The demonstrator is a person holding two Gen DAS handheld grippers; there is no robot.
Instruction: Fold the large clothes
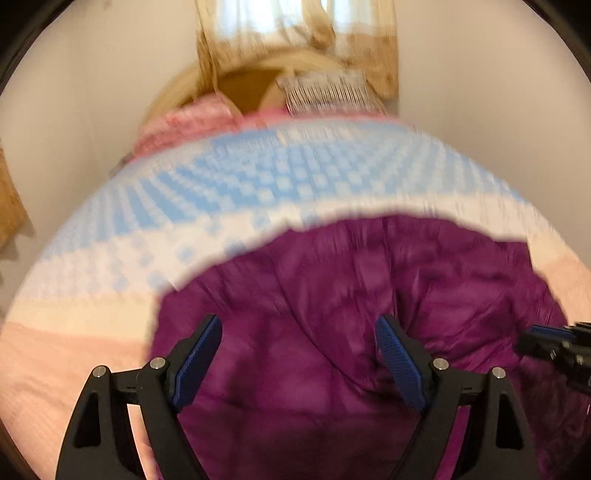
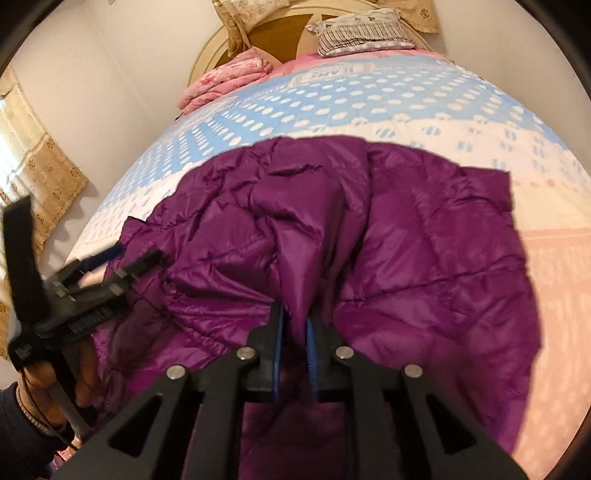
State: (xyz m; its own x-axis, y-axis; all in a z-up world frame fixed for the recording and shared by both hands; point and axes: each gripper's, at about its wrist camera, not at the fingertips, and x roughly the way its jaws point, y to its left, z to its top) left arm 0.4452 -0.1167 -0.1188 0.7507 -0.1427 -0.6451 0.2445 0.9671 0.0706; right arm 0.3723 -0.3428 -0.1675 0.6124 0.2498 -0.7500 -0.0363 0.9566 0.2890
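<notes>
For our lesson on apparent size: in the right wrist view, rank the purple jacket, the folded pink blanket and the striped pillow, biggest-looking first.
1. Purple jacket, by far the largest.
2. and 3. Pink blanket and striped pillow look about alike; both lie far off, so I leave them unranked.

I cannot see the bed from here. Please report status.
Left gripper open above purple puffer jacket. Right gripper shut on a jacket fold. Nothing in the way.

Purple quilted jacket point(image 2: 406, 240), blue white-dotted bedspread point(image 2: 332, 99), pink floral blanket point(image 2: 229, 77)
</notes>
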